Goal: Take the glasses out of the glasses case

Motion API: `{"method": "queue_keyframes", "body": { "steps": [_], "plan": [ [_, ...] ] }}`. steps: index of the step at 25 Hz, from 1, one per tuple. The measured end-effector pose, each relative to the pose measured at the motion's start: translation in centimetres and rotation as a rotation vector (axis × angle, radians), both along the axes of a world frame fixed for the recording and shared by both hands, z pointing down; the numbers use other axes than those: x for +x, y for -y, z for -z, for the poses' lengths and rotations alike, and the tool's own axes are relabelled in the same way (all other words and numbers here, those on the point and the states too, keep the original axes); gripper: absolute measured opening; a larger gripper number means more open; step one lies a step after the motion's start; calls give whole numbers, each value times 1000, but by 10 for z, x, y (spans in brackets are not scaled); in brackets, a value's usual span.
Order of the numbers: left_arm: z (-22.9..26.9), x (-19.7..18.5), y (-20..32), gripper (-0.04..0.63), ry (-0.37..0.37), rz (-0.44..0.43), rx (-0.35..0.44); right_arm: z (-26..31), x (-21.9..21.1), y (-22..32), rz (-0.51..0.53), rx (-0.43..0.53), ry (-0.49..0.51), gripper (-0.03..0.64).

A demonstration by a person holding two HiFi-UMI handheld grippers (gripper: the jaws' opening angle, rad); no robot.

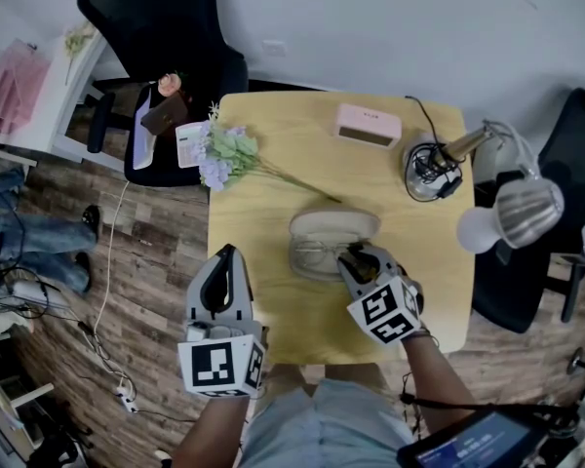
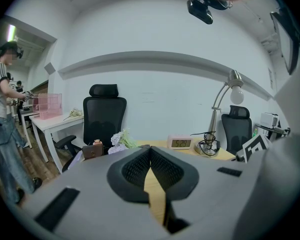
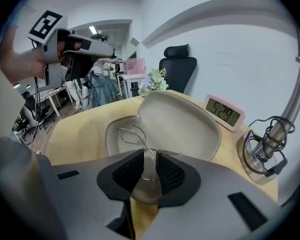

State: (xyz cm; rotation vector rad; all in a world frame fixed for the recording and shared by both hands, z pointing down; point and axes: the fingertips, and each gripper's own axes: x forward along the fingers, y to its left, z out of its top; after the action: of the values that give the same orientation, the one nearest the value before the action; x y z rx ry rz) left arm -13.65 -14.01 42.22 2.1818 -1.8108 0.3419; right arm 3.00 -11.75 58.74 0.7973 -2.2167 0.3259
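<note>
glasses (image 3: 131, 134): being pinched between the narrowed jaws of the right tool (image 3: 149, 156)
glasses case (image 3: 185, 119): lying open on the surface (image 3: 75, 134), glasses partly inside
left tool (image 2: 150, 150): being held closed, empty

The glasses case (image 1: 333, 224) is a pale beige clamshell lying open near the middle of the yellow worktop (image 1: 263, 213). Its lid is tipped back and its shallow tray faces up. The glasses (image 3: 131, 133) are thin and wire-framed with clear lenses. They sit in the tray, their near end pinched between the jaws of the right gripper (image 3: 149, 156).
</note>
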Motion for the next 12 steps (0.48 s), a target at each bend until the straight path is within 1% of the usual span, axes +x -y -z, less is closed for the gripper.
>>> {"method": "queue_keyframes", "body": {
  "steps": [5,12],
  "plan": [
    [-1,-2,0,6,-2,4,-3,-5,1,-1,29,-32,-27,94],
    [-2,-4,0,6,-7,6,-5,-8,2,-3,31,-69,-35,64]
  ]
}}
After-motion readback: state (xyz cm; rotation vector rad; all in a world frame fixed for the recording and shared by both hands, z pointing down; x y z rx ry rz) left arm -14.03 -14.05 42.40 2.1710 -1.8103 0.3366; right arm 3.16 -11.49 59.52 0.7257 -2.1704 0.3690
